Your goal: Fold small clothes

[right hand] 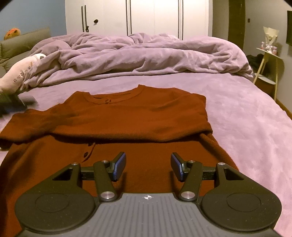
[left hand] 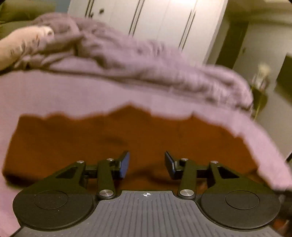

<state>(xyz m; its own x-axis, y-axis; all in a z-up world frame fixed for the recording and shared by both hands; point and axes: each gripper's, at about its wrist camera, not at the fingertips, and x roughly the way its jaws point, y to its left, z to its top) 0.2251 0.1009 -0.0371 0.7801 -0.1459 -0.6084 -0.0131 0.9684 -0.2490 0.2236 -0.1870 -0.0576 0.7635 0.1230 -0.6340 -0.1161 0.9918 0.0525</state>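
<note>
Two grippers sit low in their frames, both with fingers spread wide and nothing between them: the right gripper (right hand: 148, 166) hangs over the near hem of a rust-red knit sweater (right hand: 113, 116), and the left gripper (left hand: 147, 165) hovers above the same garment (left hand: 109, 134), whose far edge looks blurred in that view. In the right wrist view the sweater lies flat on the lilac bed (right hand: 246, 127), filling the lower centre and left of the frame, with one fold already laid across it at mid-frame, a row of small dark buttons (right hand: 85, 154) at lower left, and the round neckline (right hand: 116, 95) just above centre. It looks soft, light and limp, a knit that will sag and stretch where pinched and drag on the plush bedding, so I would judge a corner of the hem or the thick doubled fold edge the best hold, both layers pinched together. Beyond it a rumpled lilac duvet (right hand: 142, 54) crosses the upper frame, a pale pillow (right hand: 20, 73) at far left, white wardrobe doors (right hand: 153, 16) along the top.
</note>
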